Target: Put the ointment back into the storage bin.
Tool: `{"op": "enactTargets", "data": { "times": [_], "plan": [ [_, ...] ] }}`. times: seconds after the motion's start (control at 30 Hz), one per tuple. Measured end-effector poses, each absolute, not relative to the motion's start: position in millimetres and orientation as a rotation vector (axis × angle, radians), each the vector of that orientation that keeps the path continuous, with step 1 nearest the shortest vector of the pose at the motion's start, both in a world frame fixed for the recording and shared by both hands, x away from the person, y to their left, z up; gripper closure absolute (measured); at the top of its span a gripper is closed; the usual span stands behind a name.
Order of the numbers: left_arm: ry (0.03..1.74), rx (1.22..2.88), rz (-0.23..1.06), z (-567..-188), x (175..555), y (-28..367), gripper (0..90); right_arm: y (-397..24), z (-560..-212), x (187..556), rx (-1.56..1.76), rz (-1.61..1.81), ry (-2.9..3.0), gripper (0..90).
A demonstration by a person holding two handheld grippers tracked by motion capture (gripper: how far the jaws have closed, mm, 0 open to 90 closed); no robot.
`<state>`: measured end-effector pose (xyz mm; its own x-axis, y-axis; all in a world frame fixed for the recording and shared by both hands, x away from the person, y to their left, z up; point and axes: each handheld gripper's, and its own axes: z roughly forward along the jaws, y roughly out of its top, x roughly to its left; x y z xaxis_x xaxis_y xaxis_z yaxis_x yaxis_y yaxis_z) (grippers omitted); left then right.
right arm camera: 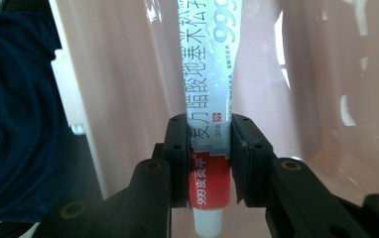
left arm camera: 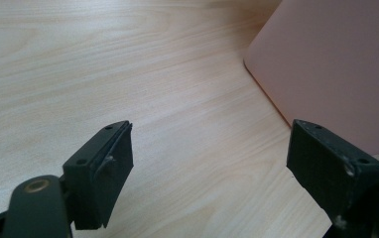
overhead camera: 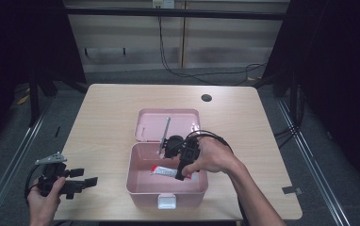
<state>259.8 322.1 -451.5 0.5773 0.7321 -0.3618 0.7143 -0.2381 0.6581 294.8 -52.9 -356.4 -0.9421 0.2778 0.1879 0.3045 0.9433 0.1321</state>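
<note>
A white and red ointment tube [right arm camera: 210, 74] with a white cap is clamped between the pads of my right gripper [right arm camera: 210, 134], near the cap end. In the high view the tube [overhead camera: 165, 172] hangs low inside the open pink box [overhead camera: 130, 175], with my right gripper [overhead camera: 180, 175] shut on it and pointing down into the box. My left gripper [overhead camera: 85, 177] rests at the table's front left edge, open, with nothing between its jaws. Seen from my left gripper [left arm camera: 210, 136], there is bare wood below and the box's pink wall [left arm camera: 336, 64] at the right.
The box's lid [overhead camera: 152, 123] lies open flat behind it, with a thin grey bar [overhead camera: 165, 132] over it. A white latch [overhead camera: 167, 202] sits on the box's front wall. A dark round hole [overhead camera: 206, 98] marks the table's far side. Cables run behind the table.
</note>
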Motion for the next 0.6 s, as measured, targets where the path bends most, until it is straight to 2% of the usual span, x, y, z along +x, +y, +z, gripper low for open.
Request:
{"op": "enactTargets", "data": {
  "times": [0.6],
  "plan": [
    [1.157,1.979,0.027,-452,260,322,18.1,-32,-381,293,-0.371,-0.186,-2.895,71.3]
  ]
}}
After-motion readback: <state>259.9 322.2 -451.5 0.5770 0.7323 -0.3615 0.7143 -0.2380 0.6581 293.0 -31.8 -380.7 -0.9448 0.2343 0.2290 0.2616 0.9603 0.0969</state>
